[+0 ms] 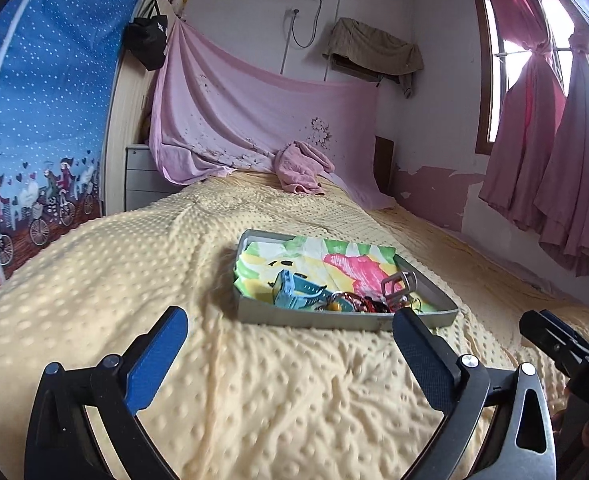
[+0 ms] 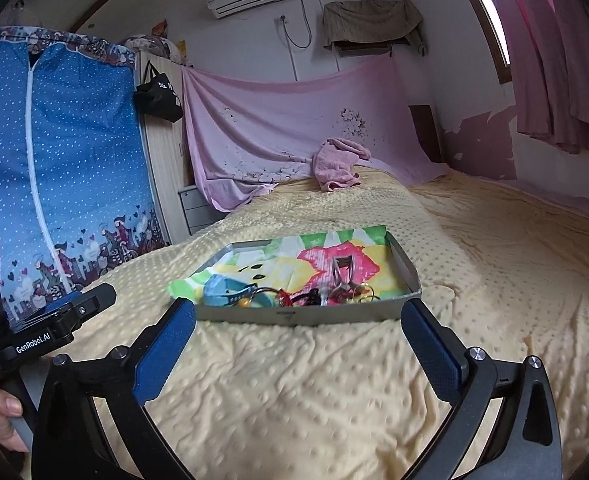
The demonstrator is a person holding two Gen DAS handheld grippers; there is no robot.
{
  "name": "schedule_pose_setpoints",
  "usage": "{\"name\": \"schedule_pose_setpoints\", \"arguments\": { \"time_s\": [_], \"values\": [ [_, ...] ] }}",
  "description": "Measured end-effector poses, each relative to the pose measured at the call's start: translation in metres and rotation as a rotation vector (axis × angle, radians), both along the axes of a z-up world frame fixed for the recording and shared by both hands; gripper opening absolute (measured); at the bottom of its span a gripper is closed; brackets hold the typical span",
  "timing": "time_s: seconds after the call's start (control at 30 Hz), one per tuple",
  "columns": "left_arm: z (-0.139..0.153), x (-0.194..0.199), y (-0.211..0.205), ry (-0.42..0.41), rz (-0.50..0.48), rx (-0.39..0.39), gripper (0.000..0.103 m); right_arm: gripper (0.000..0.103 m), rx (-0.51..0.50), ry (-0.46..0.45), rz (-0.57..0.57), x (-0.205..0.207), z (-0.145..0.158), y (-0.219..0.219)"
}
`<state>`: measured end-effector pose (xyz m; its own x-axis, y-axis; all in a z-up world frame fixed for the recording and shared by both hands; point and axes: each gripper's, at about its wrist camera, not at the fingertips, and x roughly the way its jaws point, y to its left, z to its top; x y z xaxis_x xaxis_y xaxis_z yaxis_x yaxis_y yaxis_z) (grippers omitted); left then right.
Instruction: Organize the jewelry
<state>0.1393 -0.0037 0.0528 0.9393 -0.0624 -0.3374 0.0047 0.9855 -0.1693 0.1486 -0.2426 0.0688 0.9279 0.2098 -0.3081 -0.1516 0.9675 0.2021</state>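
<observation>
A grey metal tray [image 1: 314, 318] [image 2: 294, 316] lined with a bright flowered cloth [image 1: 350, 266] [image 2: 318, 256] rests on the yellow dotted bedspread. Along its near side lie a light-blue watch [image 1: 294, 290] [image 2: 230, 294], a tangle of red and black bracelets [image 1: 364, 304] [image 2: 298, 298], a silver buckle piece [image 1: 400, 286] [image 2: 342, 270] and small rings [image 2: 364, 292]. My left gripper [image 1: 290, 316] hovers short of the tray, open, nothing between its blue pads. My right gripper [image 2: 300, 308] is likewise open and empty, just in front of the tray's near wall.
The yellow bedspread [image 1: 134, 264] [image 2: 494, 264] spreads wide around the tray. A crumpled pink towel [image 1: 302, 168] [image 2: 340, 162] lies at the far end under a hung pink sheet. A blue wardrobe cover [image 2: 66, 160] stands left, pink curtains [image 1: 550, 152] right. A hand [image 2: 2, 416] holds the left gripper.
</observation>
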Motion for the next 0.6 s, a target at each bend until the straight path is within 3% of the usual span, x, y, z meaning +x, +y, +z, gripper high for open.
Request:
{"name": "schedule_pose_setpoints", "arguments": {
  "time_s": [0.6],
  "values": [
    [-0.005,-0.098,-0.001,-0.018,-0.005,0.031,0.103,0.101,-0.038,0.005,0.032,-0.097,-0.002,0.011]
  ]
}}
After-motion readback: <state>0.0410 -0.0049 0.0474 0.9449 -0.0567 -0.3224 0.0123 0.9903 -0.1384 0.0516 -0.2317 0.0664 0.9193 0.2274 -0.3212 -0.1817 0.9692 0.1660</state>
